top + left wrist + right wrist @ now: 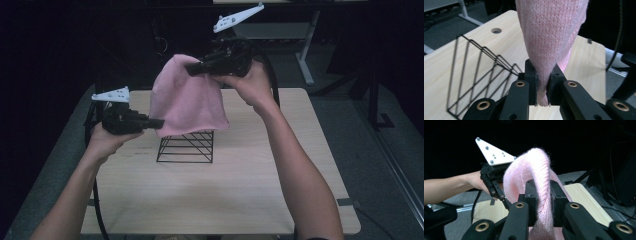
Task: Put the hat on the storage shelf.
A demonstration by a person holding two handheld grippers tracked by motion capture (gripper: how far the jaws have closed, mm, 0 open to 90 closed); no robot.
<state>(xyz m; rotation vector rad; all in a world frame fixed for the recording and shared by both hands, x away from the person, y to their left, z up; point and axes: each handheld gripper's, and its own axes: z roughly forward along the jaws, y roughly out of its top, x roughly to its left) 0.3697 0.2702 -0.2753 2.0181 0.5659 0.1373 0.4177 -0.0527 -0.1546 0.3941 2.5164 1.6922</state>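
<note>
High view first: a soft pink knitted wool hat (186, 97) hangs in the air above a black wire rack (186, 146) that stands on the pale wooden table (240, 190). The right gripper (192, 70) has its jaws clamped on the hat's upper end, raised well above the tabletop, while the left gripper (161, 122) pinches the lower left edge, close to the rack's top.

Left gripper view confirms the pinch: the black pads (533, 86) press a bunched fold of the pink knit (550, 37) between them, with a little fabric poking out below. Right gripper view shows the same for the other tool, its jaws closed on a thick rolled ridge of the hat (536, 177), and the left gripper (499, 192) in a hand (474, 181) farther off.

The hat looks light, limp and stretchy. It will sag and fold wherever it is unsupported, and it is not fragile. Fuzzy yarn should give the pads good friction, though a thin pinch could creep out under tension. The best holds are probably on the thicker rim or on a gathered fold, as now, rather than a single layer.

As it hangs, its long axis runs steeply from the upper right grip down to the lower left grip. The wide, loose edge points down towards the rack and the narrower rounded end points up.
</note>
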